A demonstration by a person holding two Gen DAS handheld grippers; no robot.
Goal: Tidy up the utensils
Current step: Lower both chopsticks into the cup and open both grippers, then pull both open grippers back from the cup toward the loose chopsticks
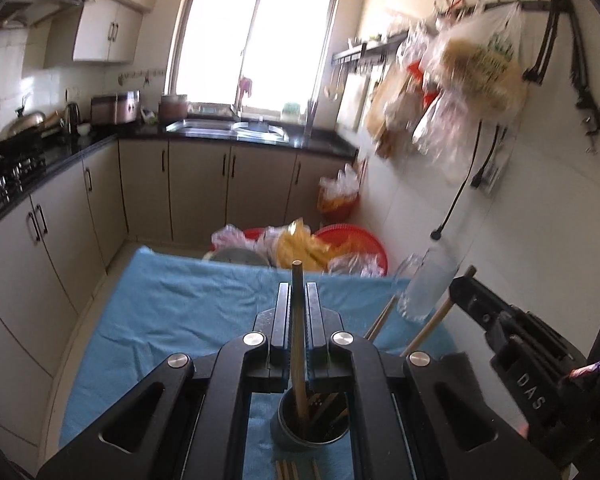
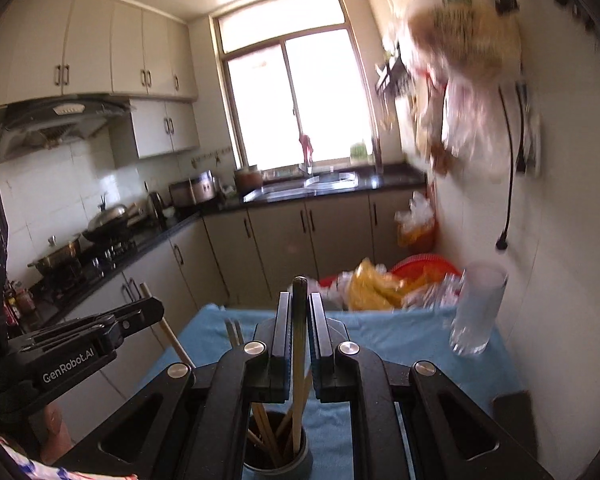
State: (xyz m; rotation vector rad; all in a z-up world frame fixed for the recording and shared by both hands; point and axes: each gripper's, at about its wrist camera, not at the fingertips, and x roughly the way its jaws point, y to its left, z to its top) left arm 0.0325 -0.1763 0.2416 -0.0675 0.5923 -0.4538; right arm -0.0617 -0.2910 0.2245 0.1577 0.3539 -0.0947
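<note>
My left gripper (image 1: 298,286) is shut on a light wooden chopstick (image 1: 297,320) that stands nearly upright, its lower end inside a dark round holder (image 1: 288,438) with several other chopsticks. My right gripper (image 2: 300,296) is shut on a dark-tipped chopstick (image 2: 299,344), whose lower end also reaches into the holder (image 2: 302,460). Each gripper shows in the other's view: the right gripper (image 1: 462,286) at the right with its chopstick (image 1: 436,320), the left gripper (image 2: 150,312) at the left with its chopstick (image 2: 172,340). A few loose chopsticks (image 1: 286,472) lie on the blue cloth (image 1: 172,312) in front of the holder.
An empty drinking glass (image 2: 478,308) stands at the cloth's far right corner, close to the tiled wall. Red basins with plastic bags (image 1: 300,244) sit on the floor beyond the table. Bags hang on the right wall (image 1: 472,68). Cabinets and a counter (image 1: 40,168) run along the left.
</note>
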